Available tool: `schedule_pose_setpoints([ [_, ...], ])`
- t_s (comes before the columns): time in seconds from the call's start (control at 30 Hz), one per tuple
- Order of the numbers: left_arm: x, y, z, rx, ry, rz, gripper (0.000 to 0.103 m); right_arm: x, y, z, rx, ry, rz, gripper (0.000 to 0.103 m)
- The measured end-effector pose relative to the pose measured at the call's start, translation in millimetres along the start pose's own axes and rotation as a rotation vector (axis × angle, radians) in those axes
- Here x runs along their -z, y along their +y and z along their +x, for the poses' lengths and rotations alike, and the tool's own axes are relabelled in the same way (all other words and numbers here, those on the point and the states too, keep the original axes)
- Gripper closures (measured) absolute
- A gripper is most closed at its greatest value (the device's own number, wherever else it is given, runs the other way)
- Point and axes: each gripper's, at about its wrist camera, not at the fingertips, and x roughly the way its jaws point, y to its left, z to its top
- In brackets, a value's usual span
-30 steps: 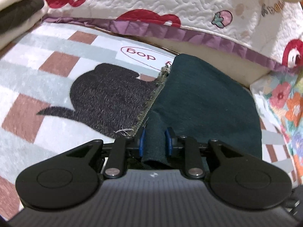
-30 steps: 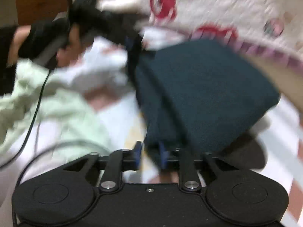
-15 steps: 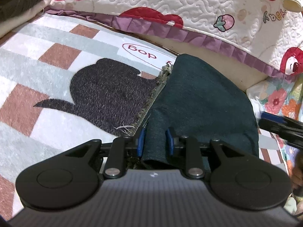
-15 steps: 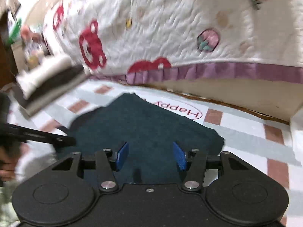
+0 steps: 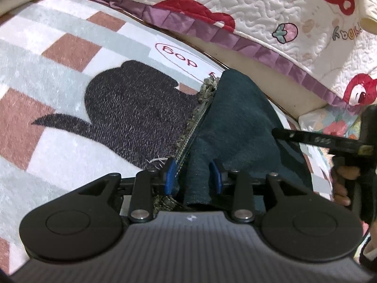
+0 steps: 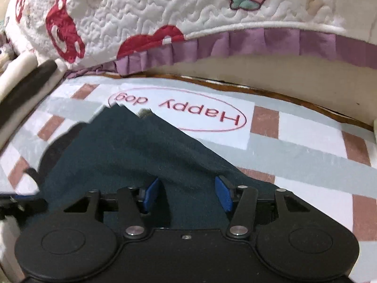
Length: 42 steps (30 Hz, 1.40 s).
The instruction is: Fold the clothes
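A dark teal garment point(image 5: 235, 127) lies folded on the patterned rug point(image 5: 59, 89), its frayed olive hem point(image 5: 200, 110) along the left side. A raised fold of it stands between the fingers of my left gripper point(image 5: 193, 176), whose jaws are apart and slack around the cloth. In the right wrist view the same garment point(image 6: 132, 151) spreads flat under my right gripper point(image 6: 187, 194), which is open with nothing pinched. The right gripper's black body point(image 5: 329, 141) and a person's hand point(image 5: 341, 186) show at the right edge of the left wrist view.
A quilted bedspread point(image 6: 165, 16) with a purple frill hangs over a bed edge just beyond the garment. The rug bears a black dog shape point(image 5: 132, 118) and a "Happy dog" label point(image 6: 179, 110). Stacked folded cloth point(image 6: 21, 87) sits far left; floral fabric point(image 5: 334, 127) lies right.
My right gripper let go of the garment, opened and swung over it toward the bed. My left gripper's fingers have spread wider around the fold. The garment now lies flat.
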Motion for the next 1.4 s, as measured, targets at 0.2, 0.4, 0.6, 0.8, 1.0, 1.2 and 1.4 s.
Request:
schedule_pose_setpoints([
  [0.2,2,-5,-3,-0.044,-0.002,0.041,0.062,-11,39,26,0.033,0.035,-0.073,0.051],
  [0.4,1,3,-15,-0.057,-0.023,-0.022,0.056,-23,41,39,0.052,0.05,-0.086,0.05],
  [0.6,5,7,-50,-0.037,-0.062,-0.122,0.057,-34,43,52,0.07,0.064,-0.099,0.05],
  [0.8,13,6,-64,-0.004,-0.062,-0.223,0.05,-38,46,53,0.07,0.06,-0.129,0.047],
  [1.0,21,1,-61,-0.038,-0.057,-0.295,0.039,-19,-4,-20,-0.103,-0.051,0.151,0.042],
  [1.2,29,-6,-56,-0.078,-0.046,-0.326,0.036,52,-77,-81,-0.157,-0.057,0.38,0.041],
  [1.4,35,-11,-46,-0.06,-0.025,-0.331,0.034,117,-118,-93,-0.196,-0.099,0.595,0.042],
])
